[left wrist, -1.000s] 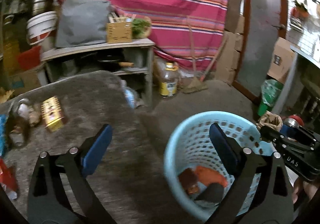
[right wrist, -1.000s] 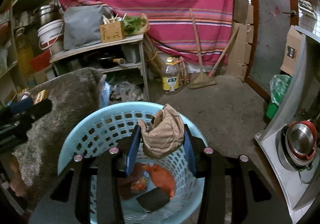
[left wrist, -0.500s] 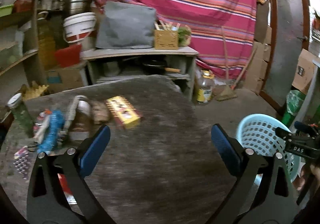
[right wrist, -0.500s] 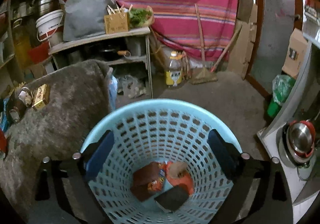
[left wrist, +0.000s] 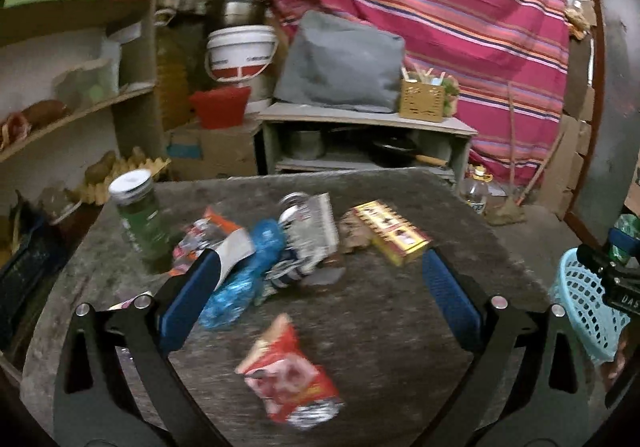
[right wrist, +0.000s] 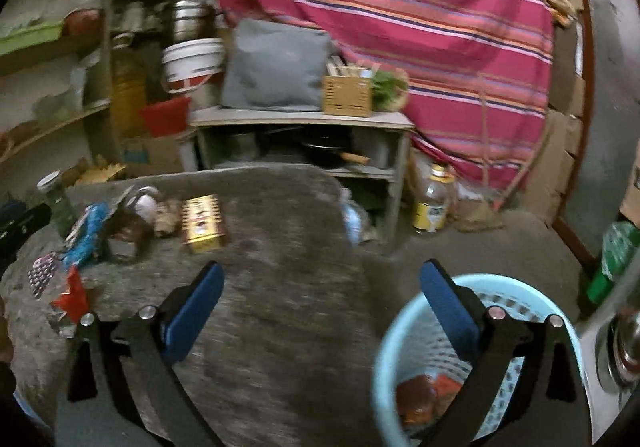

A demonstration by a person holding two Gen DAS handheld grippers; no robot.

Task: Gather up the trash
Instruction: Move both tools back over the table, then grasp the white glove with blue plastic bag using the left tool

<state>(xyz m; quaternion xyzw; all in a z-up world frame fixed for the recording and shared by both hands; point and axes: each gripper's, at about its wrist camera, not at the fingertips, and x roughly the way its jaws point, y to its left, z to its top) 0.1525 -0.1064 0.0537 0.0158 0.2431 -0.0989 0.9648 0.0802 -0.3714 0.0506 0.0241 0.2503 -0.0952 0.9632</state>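
Note:
Trash lies on the grey round table: a red snack packet nearest me, a blue plastic bag, a can with newspaper, a yellow box and a green jar. My left gripper is open above the table, over the red packet and short of the pile, holding nothing. My right gripper straddles the table edge and the light blue basket; its jaws are opening with nothing between them. Red and brown wrappers lie in the basket.
Behind the table stands a low shelf unit with a grey cushion and a wicker box. An oil bottle and a broom are on the floor by the striped cloth. Wall shelves fill the left side; steel pots sit at the far right.
The right gripper opened and dropped the brown paper wad into the basket. Both grippers then swung left, from over the basket towards the table; the left one stayed open.

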